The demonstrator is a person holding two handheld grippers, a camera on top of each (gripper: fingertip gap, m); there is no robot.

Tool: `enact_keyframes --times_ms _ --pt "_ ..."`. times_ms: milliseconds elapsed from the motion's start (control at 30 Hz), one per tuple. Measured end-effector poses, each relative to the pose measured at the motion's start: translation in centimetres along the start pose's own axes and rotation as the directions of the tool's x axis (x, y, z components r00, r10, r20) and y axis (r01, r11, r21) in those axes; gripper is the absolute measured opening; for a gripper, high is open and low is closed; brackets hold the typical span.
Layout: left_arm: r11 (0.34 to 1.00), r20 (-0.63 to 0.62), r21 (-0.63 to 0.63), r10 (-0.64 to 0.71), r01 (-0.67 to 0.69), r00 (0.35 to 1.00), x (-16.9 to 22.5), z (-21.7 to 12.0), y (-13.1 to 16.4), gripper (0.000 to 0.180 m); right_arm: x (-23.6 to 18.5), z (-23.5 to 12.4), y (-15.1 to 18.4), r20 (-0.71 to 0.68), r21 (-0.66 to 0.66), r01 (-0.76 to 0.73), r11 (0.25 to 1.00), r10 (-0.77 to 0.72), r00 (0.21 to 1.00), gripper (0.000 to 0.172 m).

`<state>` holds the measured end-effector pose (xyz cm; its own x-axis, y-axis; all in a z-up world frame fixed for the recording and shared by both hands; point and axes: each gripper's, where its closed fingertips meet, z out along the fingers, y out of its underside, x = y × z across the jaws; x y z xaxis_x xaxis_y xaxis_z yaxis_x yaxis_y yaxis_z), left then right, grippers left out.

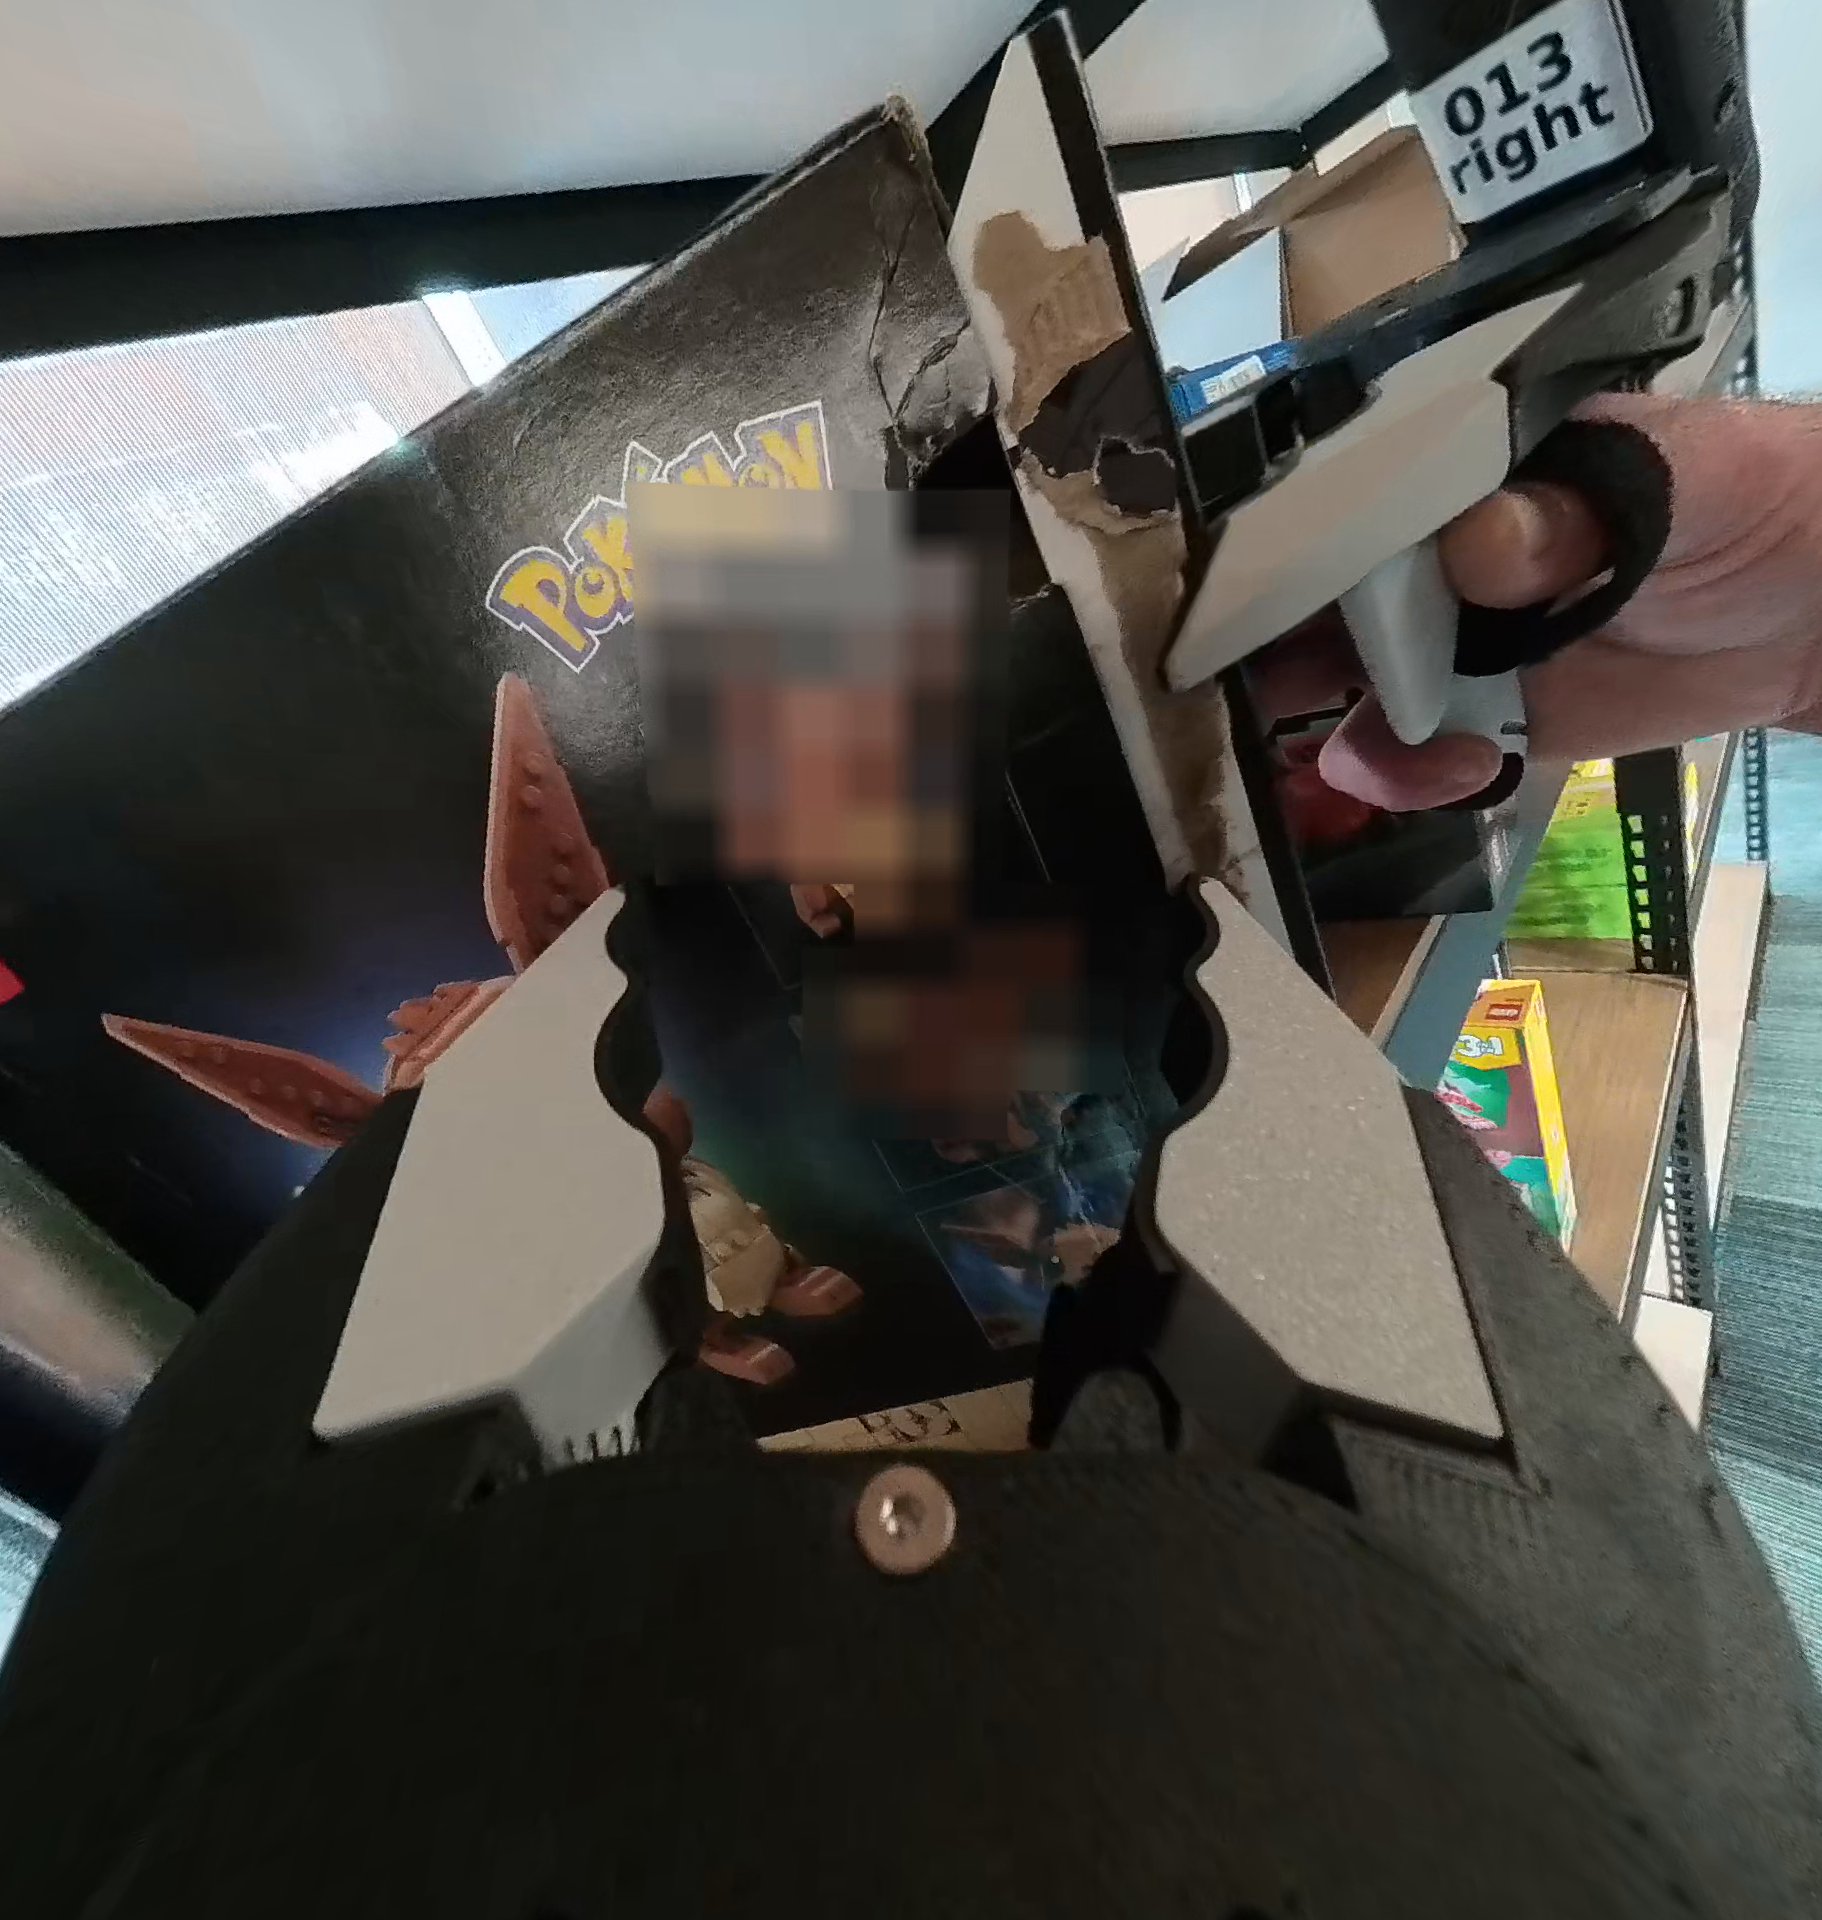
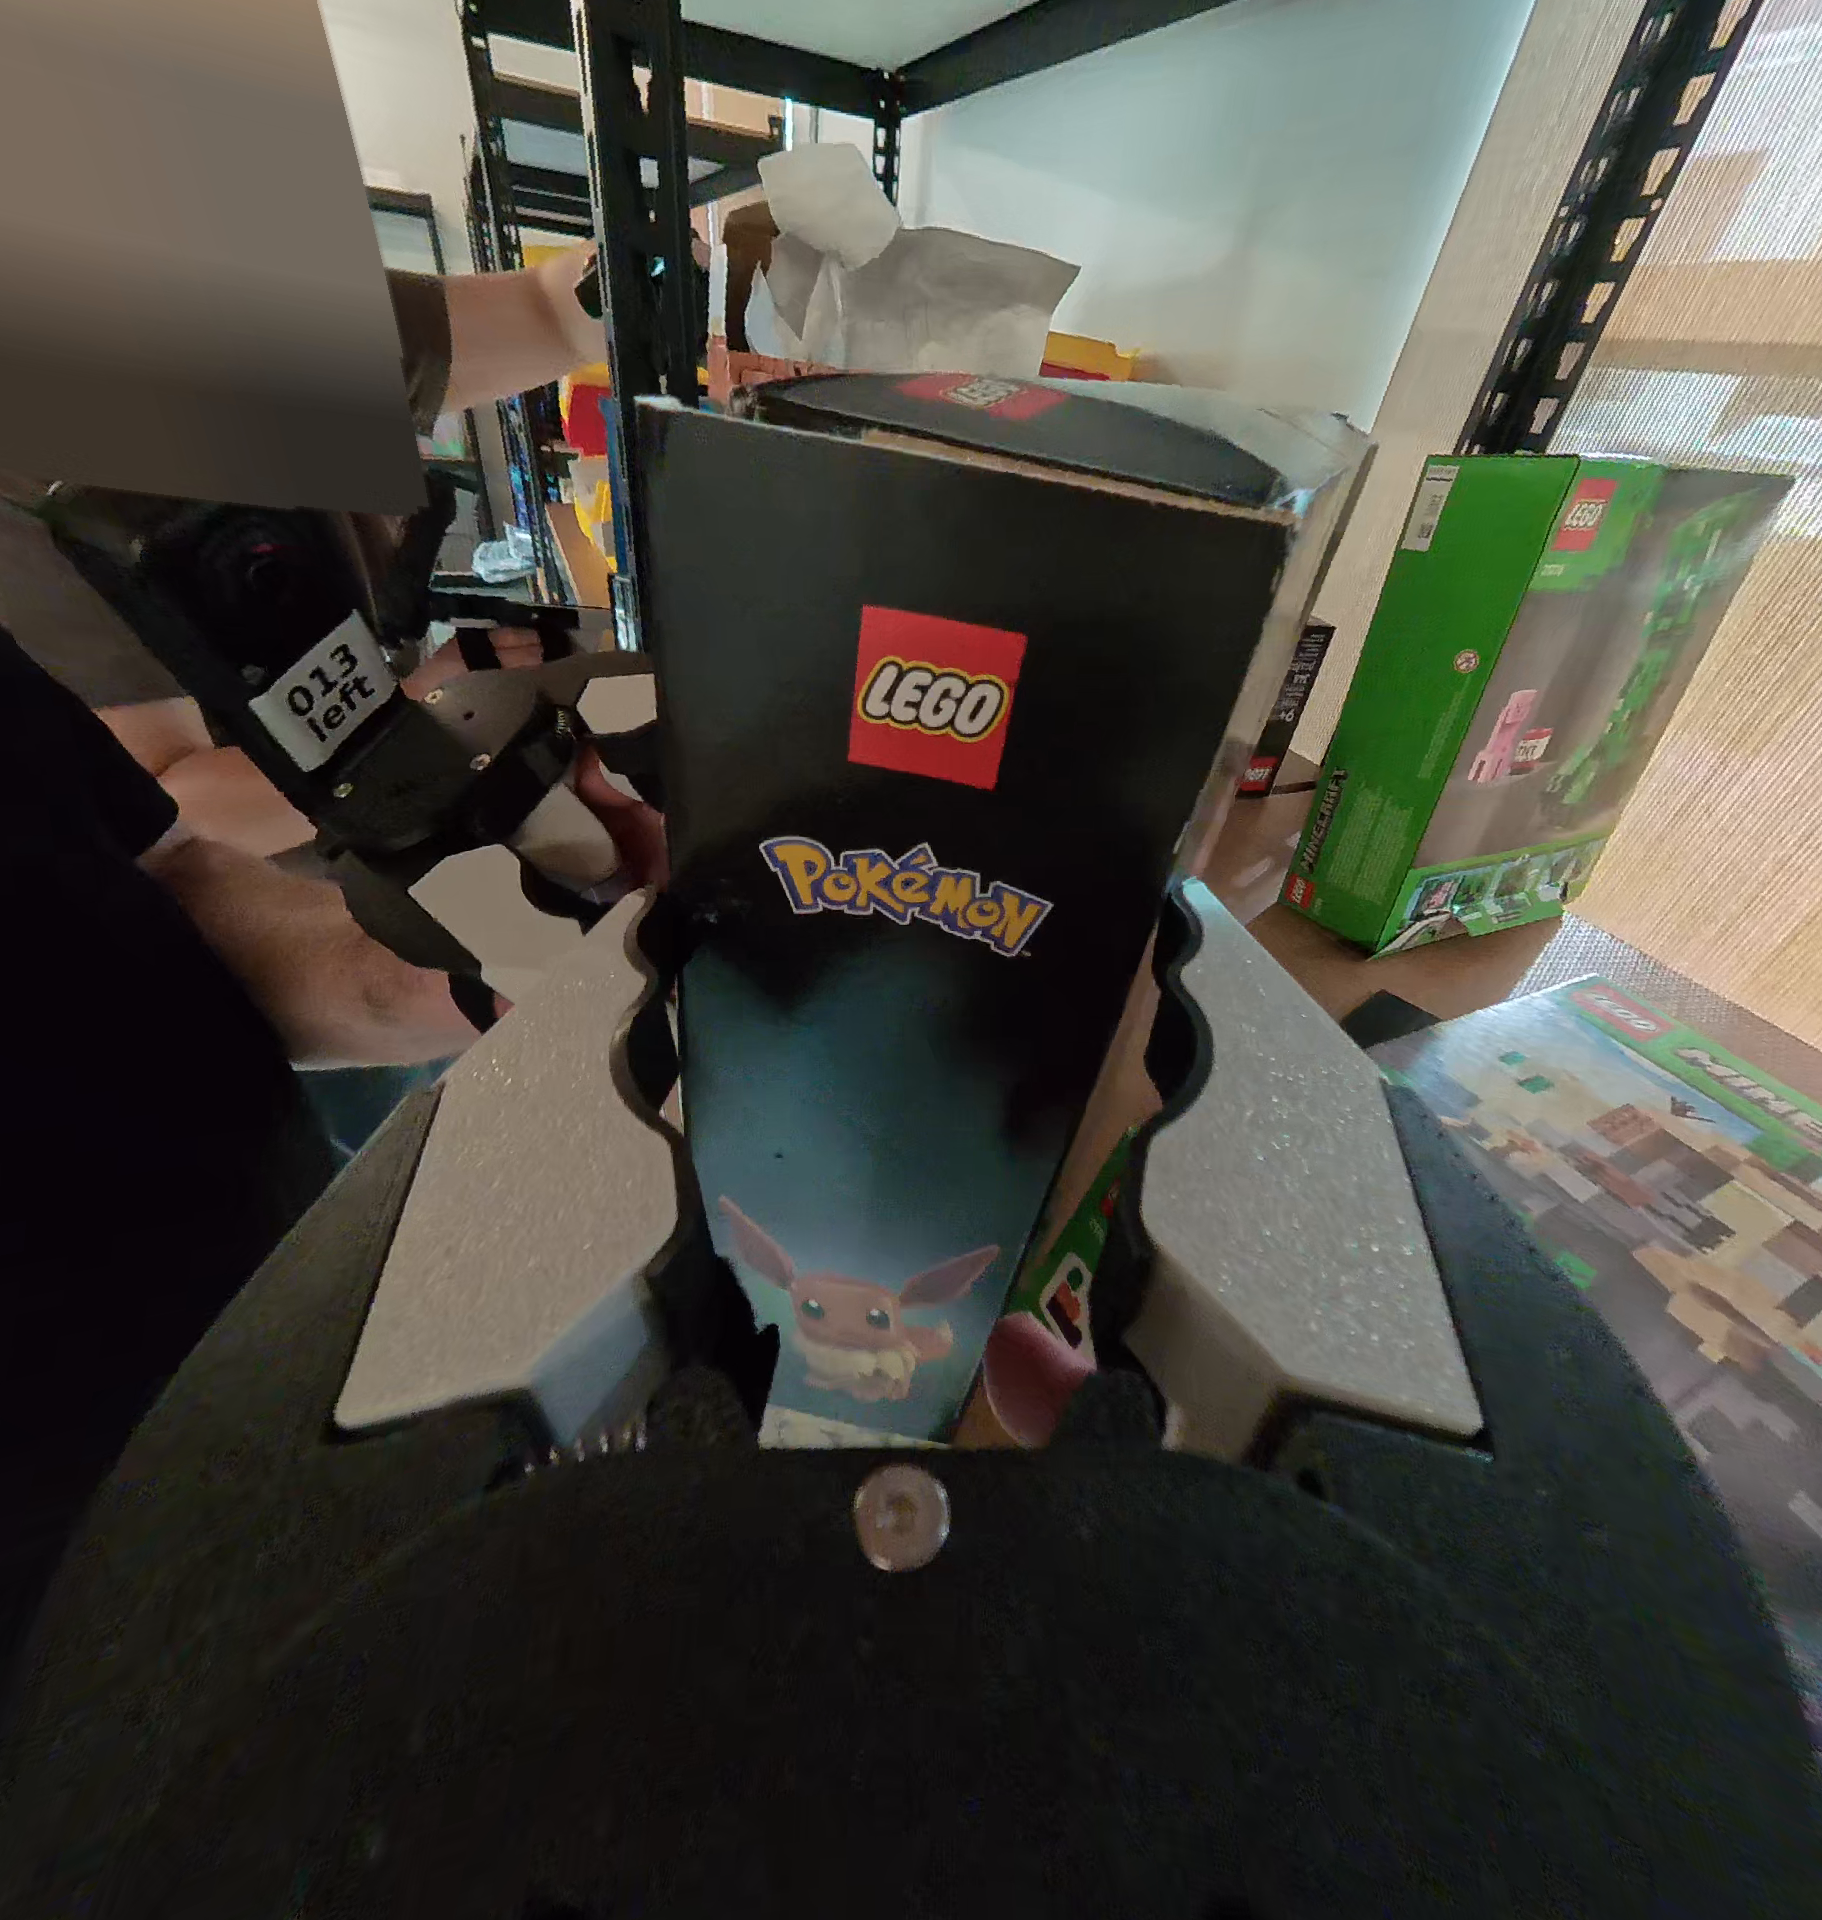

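A tall black toy box (image 2: 938,727) with a red logo and a brown brick animal printed on it stands upright in front of both grippers. My right gripper (image 2: 912,909) straddles its narrow side, and both pads press on its two broad faces. In the left wrist view the right gripper (image 1: 1177,436) clamps the box's torn cardboard edge (image 1: 1063,312). My left gripper (image 1: 909,899) is wide open and holds nothing; it points at the box's broad front face (image 1: 367,727). It also shows in the right wrist view (image 2: 585,810), close beside the box's left face.
A green toy box (image 2: 1489,707) stands to the right on the wooden shelf (image 2: 1426,945), and a flat printed box (image 2: 1655,1195) lies in front of it. Crumpled white paper (image 2: 886,281) sits behind. Black rack posts (image 2: 637,260) rise at the left. A yellow box (image 1: 1509,1091) stands on a lower shelf.
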<state>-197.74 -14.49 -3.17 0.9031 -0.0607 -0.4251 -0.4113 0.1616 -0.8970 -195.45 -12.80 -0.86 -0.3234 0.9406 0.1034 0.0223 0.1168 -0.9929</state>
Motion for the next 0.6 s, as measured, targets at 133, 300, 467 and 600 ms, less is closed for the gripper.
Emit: enact_keyframes --times_ms 133,300,467,600 --pt "1.0 -0.014 -0.002 -0.015 0.015 1.0 0.1 0.2 0.0 0.096 0.2 -0.3 0.2 0.009 0.004 0.007 1.0 -0.007 1.0 0.09" --pt "1.0 -0.026 -0.012 -0.011 0.011 1.0 0.3 0.3 0.1 0.091 0.6 0.0 0.2 -0.009 -0.012 0.04 0.999 -0.04 0.999 0.088" --pt "0.999 -0.044 -0.03 -0.022 0.02 0.999 0.3 -0.4 0.5 0.089 0.8 0.6 0.3 -0.05 -0.038 0.071 0.997 -0.073 0.996 0.087" --pt "0.997 -0.026 -0.057 -0.052 0.051 0.998 0.4 -1.1 1.3 0.097 0.5 1.3 0.2 -0.072 -0.014 0.079 0.997 -0.08 0.994 0.086"
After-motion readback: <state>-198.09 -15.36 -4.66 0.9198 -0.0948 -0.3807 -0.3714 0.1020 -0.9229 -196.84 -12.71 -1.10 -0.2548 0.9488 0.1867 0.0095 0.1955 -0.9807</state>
